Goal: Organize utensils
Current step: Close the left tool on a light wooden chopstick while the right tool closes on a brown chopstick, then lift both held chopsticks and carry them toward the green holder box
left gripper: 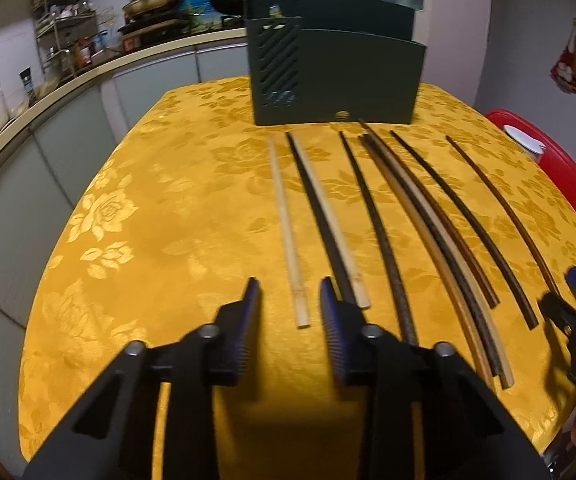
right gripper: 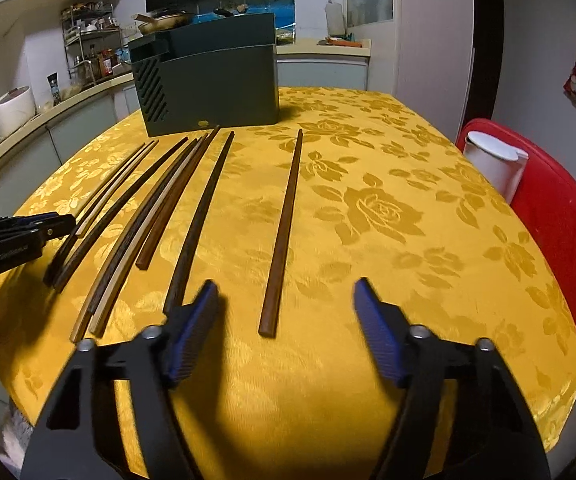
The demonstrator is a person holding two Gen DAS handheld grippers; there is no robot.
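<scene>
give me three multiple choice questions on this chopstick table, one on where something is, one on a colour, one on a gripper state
1. Where does the dark green slotted plastic holder box stand?
A. on the far part of the table, beyond the chopsticks' tips
B. on the red chair
C. on the kitchen counter

2. What colour is the floral tablecloth?
A. white
B. golden yellow
C. blue

3. What is between the blue pads of the right gripper?
A. a clamped spoon
B. a clamped pale chopstick
C. nothing gripped; the lone brown wooden chopstick lies flat on the cloth ahead

Answers:
1 A, the box sits on the cloth just past the chopstick tips.
2 B, yellow with woven roses in both views.
3 C, the pads stand apart and touch no chopstick.
</scene>
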